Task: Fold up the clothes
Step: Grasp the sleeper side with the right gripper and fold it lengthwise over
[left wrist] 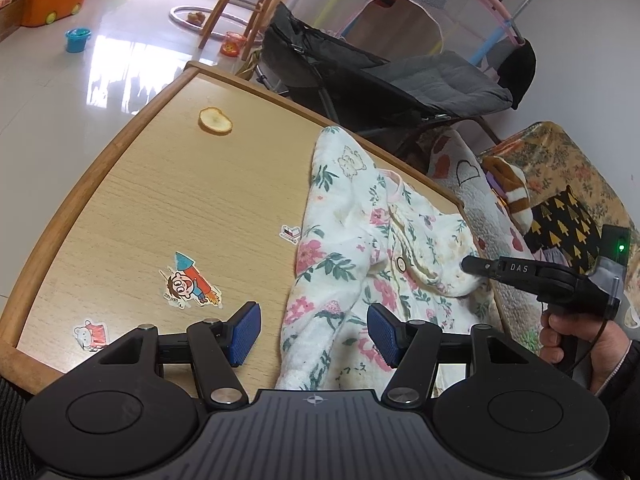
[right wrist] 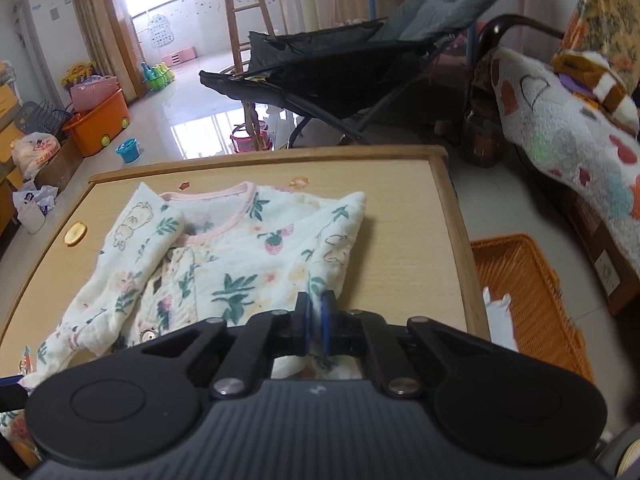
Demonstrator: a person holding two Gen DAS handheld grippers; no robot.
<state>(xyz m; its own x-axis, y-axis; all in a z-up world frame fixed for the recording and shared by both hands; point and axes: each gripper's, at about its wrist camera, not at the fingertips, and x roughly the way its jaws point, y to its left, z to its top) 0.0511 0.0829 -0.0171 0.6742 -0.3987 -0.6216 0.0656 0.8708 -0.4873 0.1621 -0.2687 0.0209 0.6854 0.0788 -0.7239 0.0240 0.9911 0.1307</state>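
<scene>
A white floral baby garment with pink neck trim lies on the wooden table; it also shows in the right wrist view, sleeves folded inward. My left gripper is open, its blue pads straddling the garment's near edge just above the table. My right gripper is shut on the garment's right sleeve edge; it also shows in the left wrist view, pinching the cloth at the garment's right side.
A round orange slice-like disc and cartoon stickers lie on the table. A dark stroller stands beyond the far edge. An orange wicker basket sits on the floor to the right, beside a chair with a heart-print blanket.
</scene>
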